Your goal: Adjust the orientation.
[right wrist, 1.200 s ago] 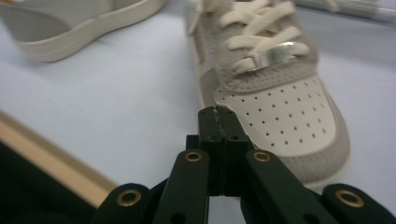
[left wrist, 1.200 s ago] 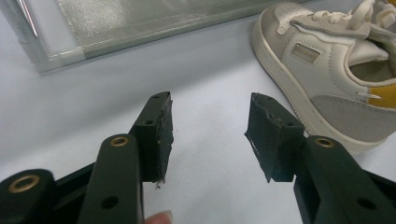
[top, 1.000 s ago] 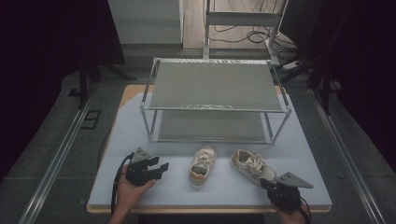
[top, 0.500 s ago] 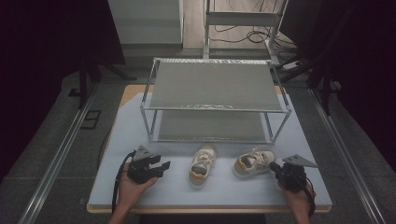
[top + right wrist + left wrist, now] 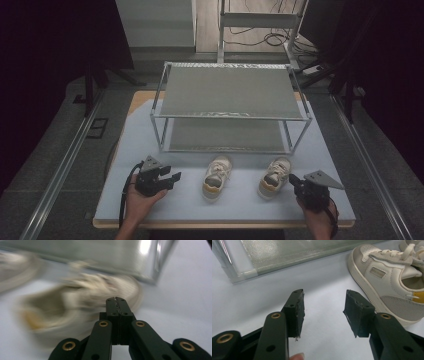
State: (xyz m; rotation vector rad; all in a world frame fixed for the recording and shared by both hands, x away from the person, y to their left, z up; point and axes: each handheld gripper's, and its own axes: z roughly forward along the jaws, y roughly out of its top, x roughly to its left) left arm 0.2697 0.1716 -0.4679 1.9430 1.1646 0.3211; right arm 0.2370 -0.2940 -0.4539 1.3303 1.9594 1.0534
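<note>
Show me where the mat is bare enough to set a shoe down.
Free: mat left of the rack, above the left gripper; the strip between the two shoes. Crowded: right shoe against the right gripper.

The room is dark all around, and light from above falls on the pale desk (image 5: 165,210). The right gripper view is smeared with blur, so the shoe (image 5: 82,305) looks fuzzy. Glare shines on the metal rack (image 5: 150,255). The left gripper view is sharp.

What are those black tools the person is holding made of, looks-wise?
Each gripper, left gripper and right gripper, is black with two jaws, brass-coloured rivets, a grey three-cornered plate on top, and a black cable trailing back. The forearms show no sleeves.
</note>
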